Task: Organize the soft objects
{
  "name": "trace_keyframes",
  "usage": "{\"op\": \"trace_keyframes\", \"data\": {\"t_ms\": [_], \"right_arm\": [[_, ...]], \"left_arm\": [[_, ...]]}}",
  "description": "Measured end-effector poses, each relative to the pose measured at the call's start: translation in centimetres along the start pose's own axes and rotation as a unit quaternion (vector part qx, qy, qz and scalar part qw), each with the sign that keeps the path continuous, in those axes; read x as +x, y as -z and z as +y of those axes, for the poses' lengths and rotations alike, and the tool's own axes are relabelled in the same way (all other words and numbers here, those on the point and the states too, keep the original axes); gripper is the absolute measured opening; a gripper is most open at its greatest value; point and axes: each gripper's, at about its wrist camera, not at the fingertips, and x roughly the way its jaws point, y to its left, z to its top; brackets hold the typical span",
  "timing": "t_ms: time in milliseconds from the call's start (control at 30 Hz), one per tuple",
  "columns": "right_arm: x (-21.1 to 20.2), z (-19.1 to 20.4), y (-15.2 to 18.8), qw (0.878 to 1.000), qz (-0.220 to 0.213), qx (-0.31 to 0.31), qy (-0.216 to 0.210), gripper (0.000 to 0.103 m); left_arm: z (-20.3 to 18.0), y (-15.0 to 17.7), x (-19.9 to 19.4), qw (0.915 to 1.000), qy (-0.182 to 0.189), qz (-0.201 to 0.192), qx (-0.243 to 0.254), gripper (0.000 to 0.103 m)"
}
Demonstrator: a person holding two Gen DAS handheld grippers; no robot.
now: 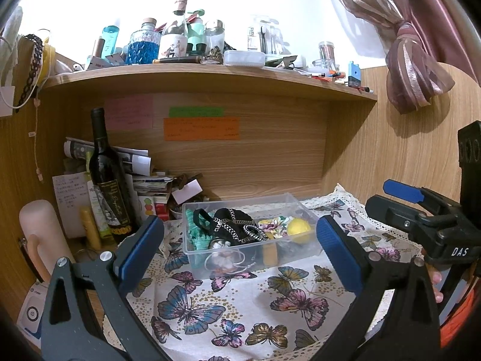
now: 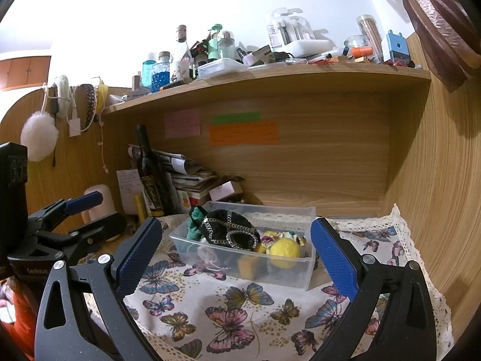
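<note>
Left wrist view shows the left hand-held gripper (image 1: 237, 246) released, its blue pads spread wide and empty above the butterfly-print cloth (image 1: 240, 307) on the tabletop. In the right wrist view, the right hand-held gripper (image 2: 236, 248) is likewise spread and holds nothing. Just beyond both, on the cloth, stands the clear plastic box (image 1: 240, 258), and the soft things lie inside it: a green knitted piece (image 1: 197, 234) at the left end, a black chain-trimmed pouch (image 1: 234, 225) heaped in the middle, floral fabric (image 1: 273, 227) and a yellow ball (image 1: 298, 227) at the right end. Behind the box a dark wine bottle (image 1: 108, 180) stands among stacked papers (image 1: 141, 177), under a crowded shelf (image 1: 210, 73).

Everything soft appears boxed already, so the step in hand is probably tidying or lifting out one piece. Judged from here, the right gripper suits the ball: come in from above, pads either side, squeeze lightly. Avoid snagging the pouch's chain, and brace the light box with the left gripper.
</note>
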Motion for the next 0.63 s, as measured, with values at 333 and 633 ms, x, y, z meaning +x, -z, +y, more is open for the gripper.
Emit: {"op": "trace_keyframes", "data": {"t_ms": [333, 633], "right_arm": [[0.41, 0.18, 0.18, 1.0, 0.005, 0.0, 0.002, 0.1], [0.75, 0.07, 0.38, 1.0, 0.011, 0.001, 0.003, 0.1]], "left_arm": [[-0.21, 0.08, -0.12, 1.0, -0.001, -0.001, 0.004, 0.103], [-0.04, -0.08, -0.09, 1.0, 0.005, 0.001, -0.002, 0.103]]}}
